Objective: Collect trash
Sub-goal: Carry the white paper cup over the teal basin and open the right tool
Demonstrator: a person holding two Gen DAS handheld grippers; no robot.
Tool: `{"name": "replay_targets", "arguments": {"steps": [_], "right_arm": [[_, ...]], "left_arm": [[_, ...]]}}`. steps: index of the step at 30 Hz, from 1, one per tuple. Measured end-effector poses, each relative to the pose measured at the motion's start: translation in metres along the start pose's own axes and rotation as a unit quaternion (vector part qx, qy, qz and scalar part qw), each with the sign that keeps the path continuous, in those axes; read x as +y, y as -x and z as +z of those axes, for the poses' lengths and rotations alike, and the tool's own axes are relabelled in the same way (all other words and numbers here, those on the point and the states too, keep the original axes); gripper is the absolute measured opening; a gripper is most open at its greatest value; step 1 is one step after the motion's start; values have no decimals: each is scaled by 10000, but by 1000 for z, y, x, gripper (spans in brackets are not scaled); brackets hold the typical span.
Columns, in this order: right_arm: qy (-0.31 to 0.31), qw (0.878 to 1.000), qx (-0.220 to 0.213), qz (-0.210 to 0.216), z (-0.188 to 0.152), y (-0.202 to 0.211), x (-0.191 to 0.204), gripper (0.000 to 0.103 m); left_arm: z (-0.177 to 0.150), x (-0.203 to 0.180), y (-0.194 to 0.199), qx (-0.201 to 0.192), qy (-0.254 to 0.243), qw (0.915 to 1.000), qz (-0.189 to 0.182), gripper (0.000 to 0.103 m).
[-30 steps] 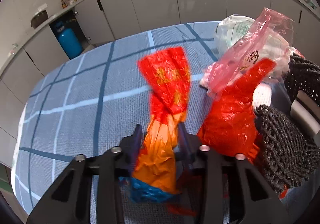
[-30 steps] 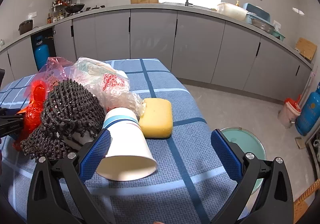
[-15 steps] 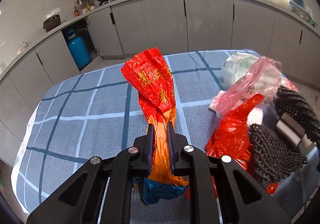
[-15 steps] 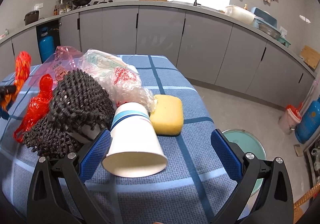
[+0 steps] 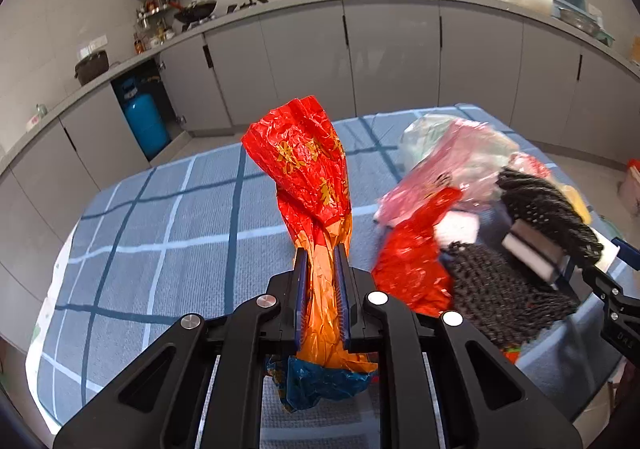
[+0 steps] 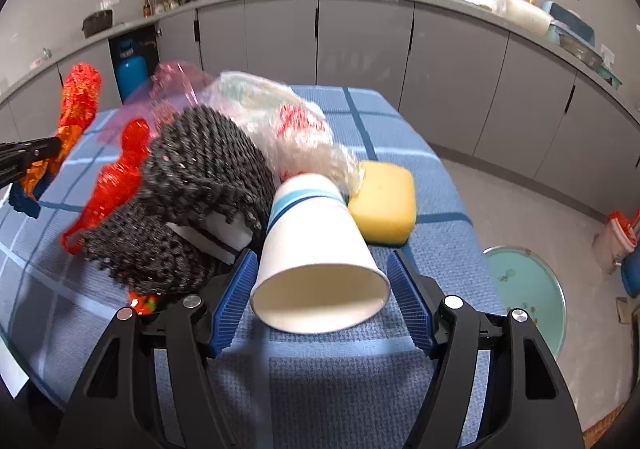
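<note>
A crumpled red and orange wrapper point(image 5: 304, 165) with a blue lower end stands up out of my left gripper point(image 5: 320, 253), which is shut on its middle and holds it above the blue checked tablecloth point(image 5: 180, 217). The same wrapper point(image 6: 78, 101) shows at the far left of the right wrist view. A white paper cup point(image 6: 316, 245) with a blue band lies on its side, mouth toward the camera. My right gripper point(image 6: 322, 255) straddles the cup and its jaws are closing. A thin gap remains between each blue pad and the cup.
Beside the cup lies a yellow sponge point(image 6: 384, 205). To its left is a heap: a black knitted net point(image 6: 200, 177), clear plastic bags point(image 6: 288, 129), a pink bag point(image 6: 176, 85) and a red bag point(image 6: 116, 177). A teal round bin point(image 6: 524, 289) stands on the floor to the right, past the table edge.
My left gripper has closed tight on the wrapper and lifted it off the cloth. My right gripper's jaws have come in from wide open to just beside the cup.
</note>
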State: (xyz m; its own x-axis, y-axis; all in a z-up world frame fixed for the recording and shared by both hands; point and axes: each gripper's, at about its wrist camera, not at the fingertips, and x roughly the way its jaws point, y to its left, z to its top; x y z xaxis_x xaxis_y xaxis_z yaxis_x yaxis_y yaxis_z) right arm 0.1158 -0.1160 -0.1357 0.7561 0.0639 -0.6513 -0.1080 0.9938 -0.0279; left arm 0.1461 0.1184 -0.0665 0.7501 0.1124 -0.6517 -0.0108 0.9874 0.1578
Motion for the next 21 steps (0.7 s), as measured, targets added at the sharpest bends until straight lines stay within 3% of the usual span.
{"name": "replay_targets", "arguments": {"steps": [9, 10, 11, 15, 18, 21], "right_arm": [[-193, 9982, -565, -47, 11, 45, -22, 63], [-220, 9979, -613, -64, 11, 49, -26, 41], [-244, 9976, -637, -105, 12, 53, -30, 33], [-322, 9983, -487, -72, 10, 49, -39, 35], [-529, 9980, -331, 68, 2, 37, -46, 50], [-520, 9984, -217, 86, -6, 28, -45, 50]], "left_arm": [[19, -45, 33, -426, -402, 9978, -306, 14], [21, -51, 35, -460, -456, 9973, -359, 14], [22, -56, 38, -490, -502, 9967, -407, 14], [27, -80, 43, -551, -696, 9941, -624, 14], [26, -92, 43, -545, -773, 9931, -688, 14], [23, -96, 42, -499, -799, 9932, -690, 14]]}}
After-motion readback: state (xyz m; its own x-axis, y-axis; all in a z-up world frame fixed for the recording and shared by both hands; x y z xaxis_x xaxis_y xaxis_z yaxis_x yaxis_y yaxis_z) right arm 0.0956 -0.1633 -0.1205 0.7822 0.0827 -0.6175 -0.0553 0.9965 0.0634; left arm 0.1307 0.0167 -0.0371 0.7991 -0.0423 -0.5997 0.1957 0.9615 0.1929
